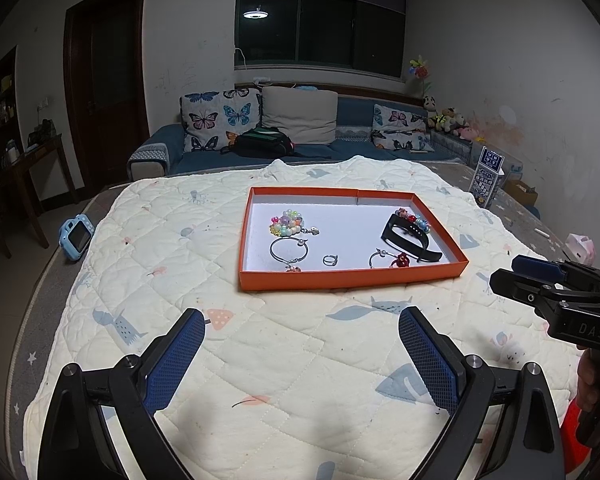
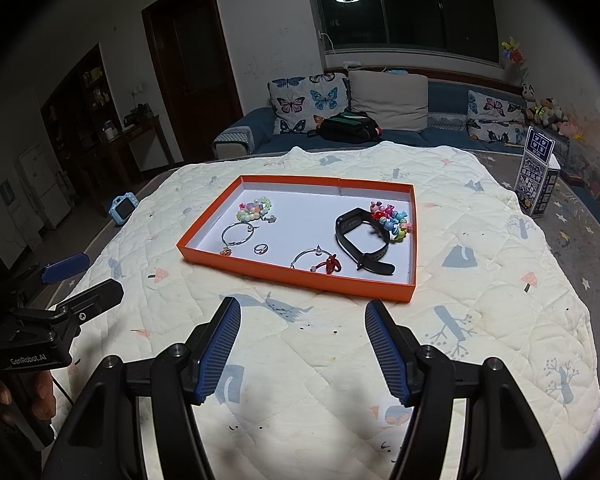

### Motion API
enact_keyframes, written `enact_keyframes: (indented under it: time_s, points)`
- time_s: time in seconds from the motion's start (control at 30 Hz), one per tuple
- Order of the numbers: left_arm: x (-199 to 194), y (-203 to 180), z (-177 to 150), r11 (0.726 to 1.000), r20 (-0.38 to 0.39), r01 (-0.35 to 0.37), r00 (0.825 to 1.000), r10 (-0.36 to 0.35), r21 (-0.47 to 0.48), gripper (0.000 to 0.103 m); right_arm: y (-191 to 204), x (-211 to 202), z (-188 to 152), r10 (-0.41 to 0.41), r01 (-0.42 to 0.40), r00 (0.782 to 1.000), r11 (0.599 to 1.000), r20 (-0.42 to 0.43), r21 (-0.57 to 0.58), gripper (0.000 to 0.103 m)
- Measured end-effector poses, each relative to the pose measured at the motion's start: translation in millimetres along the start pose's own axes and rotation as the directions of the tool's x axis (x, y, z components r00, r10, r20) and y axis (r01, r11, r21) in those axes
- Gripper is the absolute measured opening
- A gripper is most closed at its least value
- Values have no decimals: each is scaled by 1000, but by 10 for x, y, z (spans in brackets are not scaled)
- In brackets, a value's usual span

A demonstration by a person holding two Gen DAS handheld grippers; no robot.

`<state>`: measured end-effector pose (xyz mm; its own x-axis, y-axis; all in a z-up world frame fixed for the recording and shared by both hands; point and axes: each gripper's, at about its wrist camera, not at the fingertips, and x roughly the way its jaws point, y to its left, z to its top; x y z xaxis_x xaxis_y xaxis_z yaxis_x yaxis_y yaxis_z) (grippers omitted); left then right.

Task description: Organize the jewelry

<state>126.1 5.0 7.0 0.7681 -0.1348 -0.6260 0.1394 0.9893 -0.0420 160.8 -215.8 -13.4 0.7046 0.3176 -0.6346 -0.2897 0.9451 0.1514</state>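
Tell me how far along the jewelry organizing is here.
Done: all visible jewelry lies in the orange tray: two bead bracelets, two bangles, a ring and a black band. In hand: nothing; the left gripper and right gripper are open over the quilt. Left: nothing outside the tray.

- A tray (image 2: 204,236) lay on a quilt (image 2: 480,280), toward 12 o'clock from both grippers.
- In the tray, a beaded bracelet (image 2: 256,209) sat at 10 o'clock, a hoop bangle (image 2: 238,233) just nearer, and a ring (image 2: 261,248) beside it.
- A watch (image 2: 360,236) lay at 3 o'clock, touching a charm bracelet (image 2: 392,216) behind it.
- A second bangle (image 2: 312,260) lay at 6 o'clock.
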Motion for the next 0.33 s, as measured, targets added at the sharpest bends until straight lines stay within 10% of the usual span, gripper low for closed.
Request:
enact_keyframes:
  time_s: [0.33]
  points:
    - [19, -11, -15, 1000, 0, 5, 1000, -5, 7, 103, -1, 2, -1, 0, 0, 1000, 1000, 0, 0, 71]
